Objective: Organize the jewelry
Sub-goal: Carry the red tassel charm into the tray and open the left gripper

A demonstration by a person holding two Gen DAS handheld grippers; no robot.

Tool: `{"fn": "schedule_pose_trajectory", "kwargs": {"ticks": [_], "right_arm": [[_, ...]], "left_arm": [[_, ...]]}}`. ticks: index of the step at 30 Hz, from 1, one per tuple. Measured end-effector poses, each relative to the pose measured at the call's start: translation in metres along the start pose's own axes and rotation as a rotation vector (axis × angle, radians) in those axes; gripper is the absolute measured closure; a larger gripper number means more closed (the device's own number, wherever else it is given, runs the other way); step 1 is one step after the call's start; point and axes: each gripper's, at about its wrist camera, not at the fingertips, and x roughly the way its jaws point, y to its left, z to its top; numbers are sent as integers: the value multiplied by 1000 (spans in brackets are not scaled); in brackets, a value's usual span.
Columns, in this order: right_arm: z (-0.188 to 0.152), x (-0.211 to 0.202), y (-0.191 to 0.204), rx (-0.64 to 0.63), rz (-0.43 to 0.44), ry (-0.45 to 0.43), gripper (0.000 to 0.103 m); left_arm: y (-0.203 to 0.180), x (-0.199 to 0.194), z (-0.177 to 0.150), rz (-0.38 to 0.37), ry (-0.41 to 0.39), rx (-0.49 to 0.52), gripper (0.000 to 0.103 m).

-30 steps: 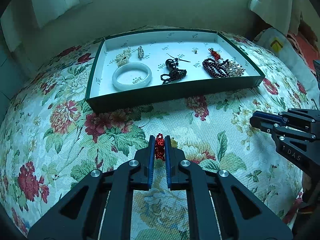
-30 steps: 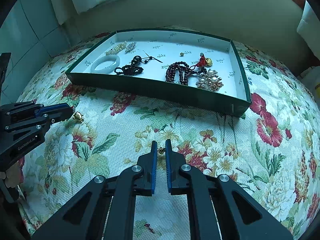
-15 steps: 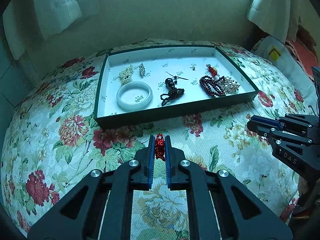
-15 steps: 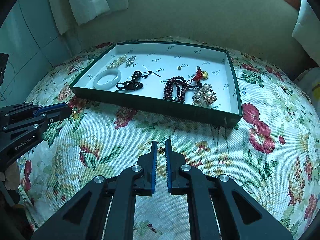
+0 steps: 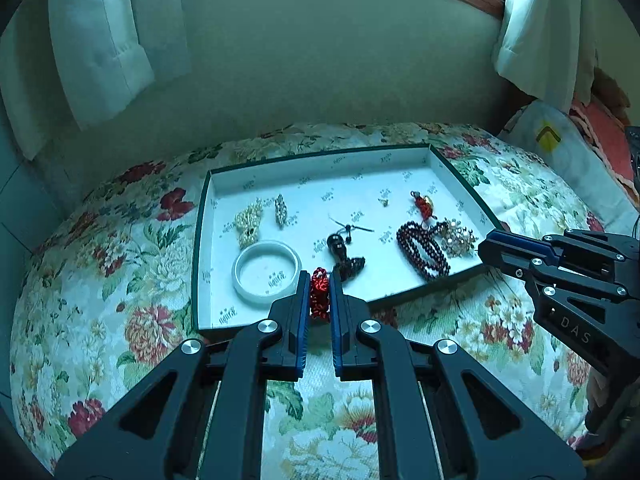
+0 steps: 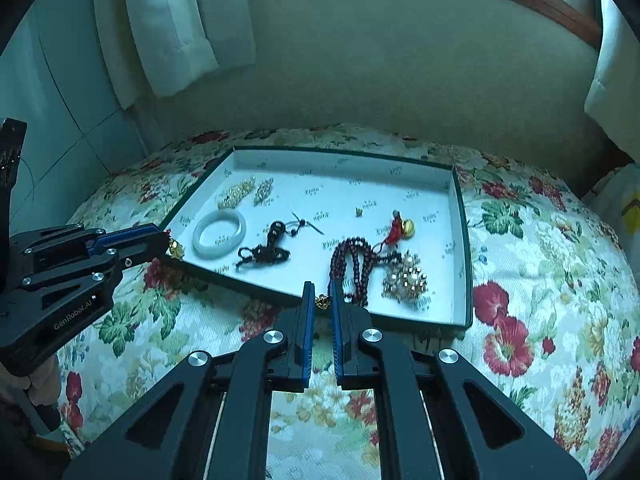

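Both grippers have risen since the earlier frames — the tray [image 5: 200, 240] sat far ahead of the tips then, now its near wall lies right behind them and the window sill shows at the top of both views. Left gripper [image 5: 319, 300] is clamped on a red knot [image 5: 319, 296]; in the right wrist view a small gold bell [image 6: 176, 249] hangs at its tip, over the tray's near left corner. Right gripper [image 6: 321, 302] is pinched tight on a small gold charm [image 6: 322, 301], just in front of the tray's near wall. Tray is green outside, white inside, and sits on a floral cloth [image 6: 540, 264]. In it, left to right: pearl cluster [image 5: 248, 222] and a small silver brooch [image 5: 281, 210] at the back left, jade bangle [image 5: 266, 272] in front of them, black cord piece [image 5: 344, 252] mid-tray, a tiny gold bit [image 5: 385, 201] behind it — too small to identify. On the right: dark red bead string [image 5: 420, 248] touching a pearl-and-gold cluster [image 5: 458, 238], with a red tassel and gold bell [image 6: 400, 229] just behind the beads. A hand [image 6: 40, 380] holds the left gripper's handle at the left edge of the right wrist view. Curtains [image 6: 168, 28] hang at the wall behind.
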Motion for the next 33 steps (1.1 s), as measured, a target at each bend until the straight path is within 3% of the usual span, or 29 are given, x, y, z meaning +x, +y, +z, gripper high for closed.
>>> {"fn": "schedule_pose_trajectory", "kwargs": {"ticks": [7, 13, 23, 33], "right_arm": [[46, 24, -10, 22, -1, -45, 95], [70, 60, -20, 38, -16, -25, 95], [75, 126, -44, 79, -62, 83, 95], [71, 148, -49, 80, -84, 121, 95]], "left_arm": [[9, 25, 49, 31, -47, -9, 94], [9, 61, 75, 55, -39, -3, 94], [3, 139, 77, 94, 90, -3, 94], [6, 162, 75, 118, 133, -15, 90]]}}
